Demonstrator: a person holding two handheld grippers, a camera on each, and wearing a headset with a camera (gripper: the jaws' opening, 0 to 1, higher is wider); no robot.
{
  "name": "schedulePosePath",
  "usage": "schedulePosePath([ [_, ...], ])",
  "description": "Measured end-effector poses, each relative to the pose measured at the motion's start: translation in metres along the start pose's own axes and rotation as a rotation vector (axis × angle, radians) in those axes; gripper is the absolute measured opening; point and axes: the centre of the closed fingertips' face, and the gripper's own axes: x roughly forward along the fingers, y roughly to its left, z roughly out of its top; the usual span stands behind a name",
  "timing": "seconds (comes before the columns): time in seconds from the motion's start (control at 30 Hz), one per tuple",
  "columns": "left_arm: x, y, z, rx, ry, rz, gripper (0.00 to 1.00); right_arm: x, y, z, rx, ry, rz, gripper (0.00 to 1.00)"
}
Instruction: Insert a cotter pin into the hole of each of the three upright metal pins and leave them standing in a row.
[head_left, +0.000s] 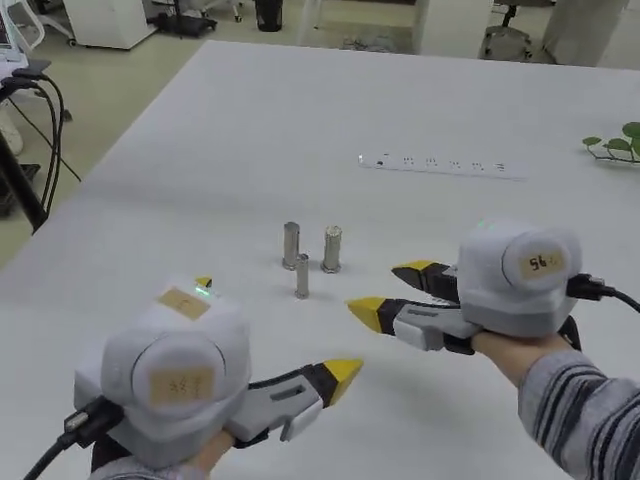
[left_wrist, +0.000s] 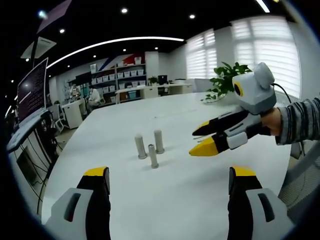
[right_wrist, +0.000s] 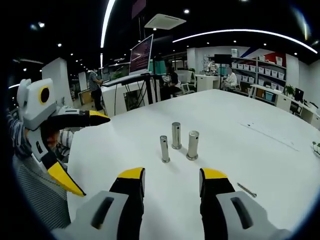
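Note:
Three short upright metal pins stand close together on the white table: one at the back left (head_left: 291, 245), one at the back right (head_left: 331, 248), and a smaller one in front (head_left: 302, 276). In the left gripper view the cluster (left_wrist: 153, 156) lies ahead of the jaws. My left gripper (head_left: 272, 327) is open wide, nearer to me than the pins, and holds nothing. My right gripper (head_left: 390, 290) is open to the right of the pins, also holding nothing. A thin cotter pin (right_wrist: 246, 190) lies flat on the table beside the right jaw.
A white power strip (head_left: 440, 165) lies across the table beyond the pins. A green plant (head_left: 615, 145) sits at the far right edge. Cables and a stand (head_left: 30, 150) are off the table's left side.

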Motion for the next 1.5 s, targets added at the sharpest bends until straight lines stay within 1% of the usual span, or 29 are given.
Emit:
schedulePosePath([
  [0.1,0.000,-0.001,0.001,0.004,-0.002,-0.004,0.98,0.014,0.005,0.002,-0.005,-0.006,0.036,0.37],
  [0.27,0.000,0.000,0.001,-0.003,-0.004,-0.003,0.98,0.034,0.008,0.007,-0.001,-0.026,0.061,0.35],
  [0.4,0.000,0.001,0.001,-0.004,-0.005,-0.003,0.98,0.050,0.010,0.009,0.002,-0.037,0.085,0.32],
  [0.5,-0.001,0.001,0.001,-0.003,-0.005,-0.003,0.98,0.060,0.012,0.009,0.019,-0.049,0.101,0.30],
  [0.57,0.000,0.001,0.000,-0.006,-0.001,-0.004,0.98,0.068,0.014,0.008,0.014,-0.049,0.109,0.29],
  [0.67,0.000,0.001,0.000,-0.013,0.002,-0.005,0.97,0.076,0.016,0.006,0.016,-0.051,0.123,0.26],
  [0.73,0.000,0.001,0.000,-0.013,0.001,-0.003,0.97,0.079,0.017,0.006,0.021,-0.055,0.129,0.24],
  [0.93,0.000,0.001,-0.002,-0.020,0.008,-0.001,0.96,0.088,0.023,0.008,-0.005,-0.062,0.139,0.17],
  [1.07,0.000,0.002,-0.003,-0.021,0.013,-0.001,0.96,0.092,0.024,0.008,-0.005,-0.064,0.146,0.12],
  [1.2,0.000,0.003,-0.004,-0.020,0.016,0.003,0.95,0.094,0.020,0.007,-0.018,-0.068,0.140,0.08],
  [1.3,0.000,0.003,-0.005,-0.021,0.020,0.004,0.95,0.095,0.020,0.008,-0.011,-0.067,0.136,0.06],
  [1.5,0.000,0.003,-0.006,-0.023,0.026,0.004,0.95,0.095,0.018,0.008,-0.025,-0.068,0.133,0.05],
])
